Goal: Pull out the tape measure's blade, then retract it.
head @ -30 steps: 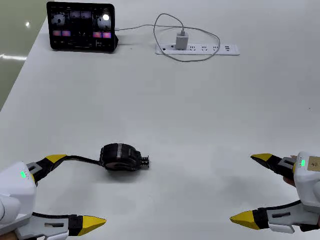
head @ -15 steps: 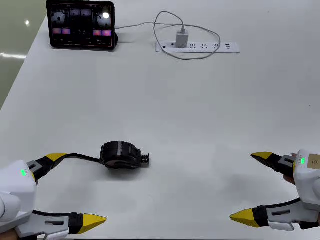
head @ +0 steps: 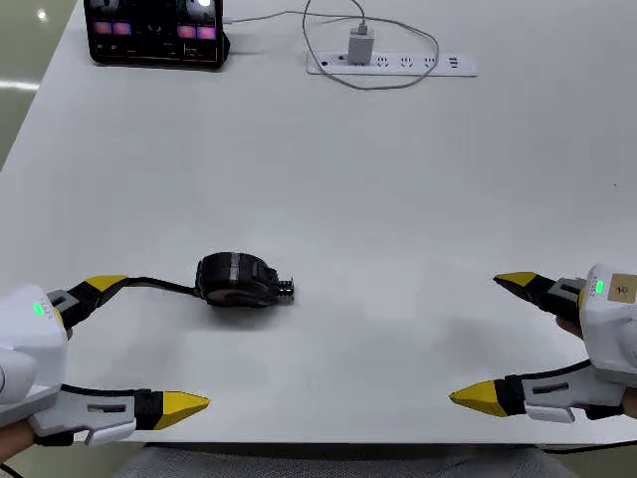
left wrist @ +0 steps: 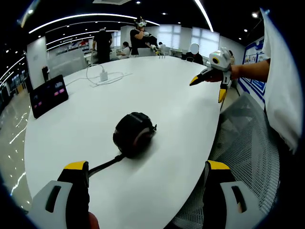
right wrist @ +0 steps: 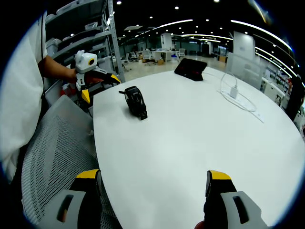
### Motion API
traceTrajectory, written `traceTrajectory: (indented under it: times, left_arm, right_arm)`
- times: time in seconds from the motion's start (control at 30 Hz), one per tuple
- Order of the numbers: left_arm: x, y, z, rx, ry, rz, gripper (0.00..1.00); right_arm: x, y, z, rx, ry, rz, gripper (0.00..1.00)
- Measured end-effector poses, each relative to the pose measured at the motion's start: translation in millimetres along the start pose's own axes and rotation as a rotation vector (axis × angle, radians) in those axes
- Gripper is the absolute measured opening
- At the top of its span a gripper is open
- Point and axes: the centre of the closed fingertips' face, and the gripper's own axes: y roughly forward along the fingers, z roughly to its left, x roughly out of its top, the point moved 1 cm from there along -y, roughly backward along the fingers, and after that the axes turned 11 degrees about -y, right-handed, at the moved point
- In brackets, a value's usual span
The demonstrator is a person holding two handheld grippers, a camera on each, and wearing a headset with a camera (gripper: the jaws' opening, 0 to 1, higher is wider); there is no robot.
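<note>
Tape measure (head: 236,280) lies on its side on the white counter (head: 398,199), left of centre, blade fully wound in, with just the hook end poking out toward the right. Its black wrist cord (head: 159,287) trails off to the left and ends right by the upper jaw of the left claw (head: 168,342); whether it touches that jaw I cannot tell.

Since a second ago the whole head view has slid, so the tablet (head: 154,30) and power strip (head: 398,66) now sit nearer the top edge. That is the head tilting. The tape measure, both claws and the cord keep the same spacing to one another. So, as I judge it, the task is still at its start: no grasp made, blade not drawn.

Left claw stands wide apart, holding nothing, just beside the case. Right claw (head: 473,338) is equally spread and empty, well apart from the case on the far side.

As for containers, nothing here serves as one: everything lies bare on the counter
</note>
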Motion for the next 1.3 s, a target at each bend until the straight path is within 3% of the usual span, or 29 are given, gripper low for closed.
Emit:
traceTrajectory:
  times: [1.3]
  left_arm:
    - [-3.1,2.8,-3.3,-0.017,-0.010,0.014,0.98]
  right_arm:
    - [-2.6,2.7,3.1,0.008,0.004,0.009,0.88]
